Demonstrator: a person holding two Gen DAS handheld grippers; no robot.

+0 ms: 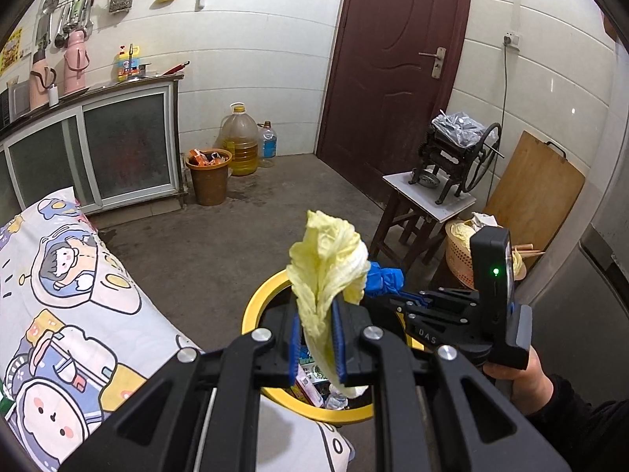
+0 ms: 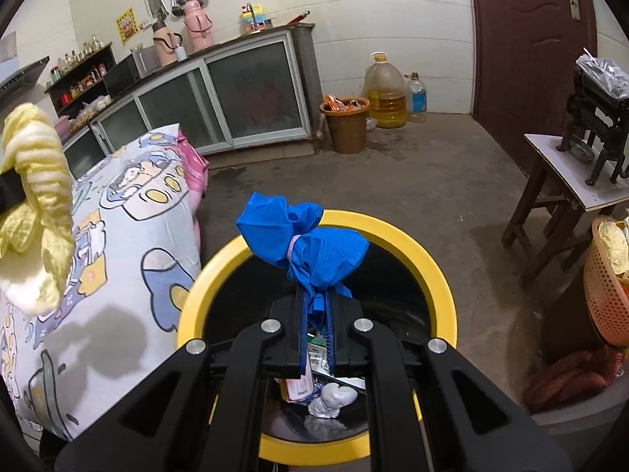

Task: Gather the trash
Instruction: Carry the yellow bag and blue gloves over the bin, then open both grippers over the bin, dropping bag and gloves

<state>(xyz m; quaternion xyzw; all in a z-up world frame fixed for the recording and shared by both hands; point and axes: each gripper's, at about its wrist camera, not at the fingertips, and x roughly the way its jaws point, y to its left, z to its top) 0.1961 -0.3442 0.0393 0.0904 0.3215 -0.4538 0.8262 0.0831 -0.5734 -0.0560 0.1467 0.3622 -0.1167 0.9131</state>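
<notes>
The cartoon-print cloth point(image 2: 129, 236) fills the nine o'clock side of the right wrist view. At six o'clock stands the yellow-rimmed trash bin point(image 2: 440, 275), litter inside. Over it, the left gripper point(image 1: 318, 338) clamps a pale cabbage leaf point(image 1: 328, 259); at its three o'clock, the right gripper point(image 2: 317, 326) pinches a knotted blue bag point(image 2: 310, 240).

White tiled walls point(image 1: 255, 39), bare concrete floor point(image 1: 236, 228), dark red door point(image 1: 393, 59), glass-front counter cabinet point(image 2: 251, 90).
</notes>
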